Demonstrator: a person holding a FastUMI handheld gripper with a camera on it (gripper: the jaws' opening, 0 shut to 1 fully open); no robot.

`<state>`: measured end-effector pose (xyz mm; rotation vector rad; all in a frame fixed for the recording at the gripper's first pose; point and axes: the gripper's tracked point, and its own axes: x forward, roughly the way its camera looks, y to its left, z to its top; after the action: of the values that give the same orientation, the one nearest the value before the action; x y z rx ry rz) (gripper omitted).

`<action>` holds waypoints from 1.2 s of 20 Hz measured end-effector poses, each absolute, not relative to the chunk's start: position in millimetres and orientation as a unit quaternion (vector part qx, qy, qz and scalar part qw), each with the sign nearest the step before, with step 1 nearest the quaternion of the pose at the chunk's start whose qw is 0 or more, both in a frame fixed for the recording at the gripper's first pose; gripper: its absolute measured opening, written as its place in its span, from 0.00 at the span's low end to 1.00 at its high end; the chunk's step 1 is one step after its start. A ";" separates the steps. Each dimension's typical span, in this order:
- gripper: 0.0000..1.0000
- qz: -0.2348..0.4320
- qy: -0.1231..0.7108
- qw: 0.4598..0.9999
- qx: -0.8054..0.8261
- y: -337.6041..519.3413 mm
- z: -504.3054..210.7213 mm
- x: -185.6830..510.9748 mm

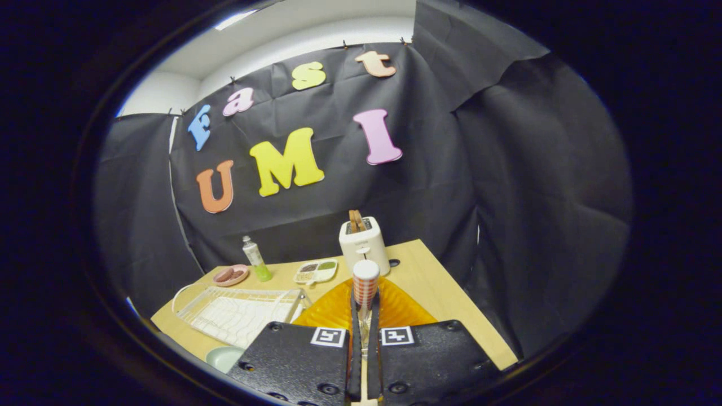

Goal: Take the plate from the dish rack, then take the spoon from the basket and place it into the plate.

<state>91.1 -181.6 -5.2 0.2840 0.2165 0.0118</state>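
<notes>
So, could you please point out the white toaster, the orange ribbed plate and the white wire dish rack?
White toaster [364,248], gripper view, front face.
Orange ribbed plate [327,313], gripper view, ribbed surface beside the claw.
White wire dish rack [237,316], gripper view, wire floor.

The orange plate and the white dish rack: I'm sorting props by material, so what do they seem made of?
The orange plate, just beyond the tool, looks like translucent glossy plastic or glass: ribbed, with a glow through it. The dish rack looks like thin white-coated wire: a grid of fine bars. The tool is shut on a spoon handle with a checked pattern, material unclear.
</notes>
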 end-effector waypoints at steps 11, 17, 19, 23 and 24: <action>0.09 0.116 0.165 0.974 0.103 23.7 -35.0 7.3; 0.09 0.135 0.205 0.963 0.108 87.6 -84.8 9.7; 0.10 0.133 0.217 0.960 0.116 97.3 -97.1 13.1; 0.10 0.147 0.244 0.948 0.140 114.3 -113.4 13.0; 0.11 0.151 0.250 0.946 0.142 116.7 -118.6 13.6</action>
<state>13.6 116.7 -118.6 0.2886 0.5088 0.3084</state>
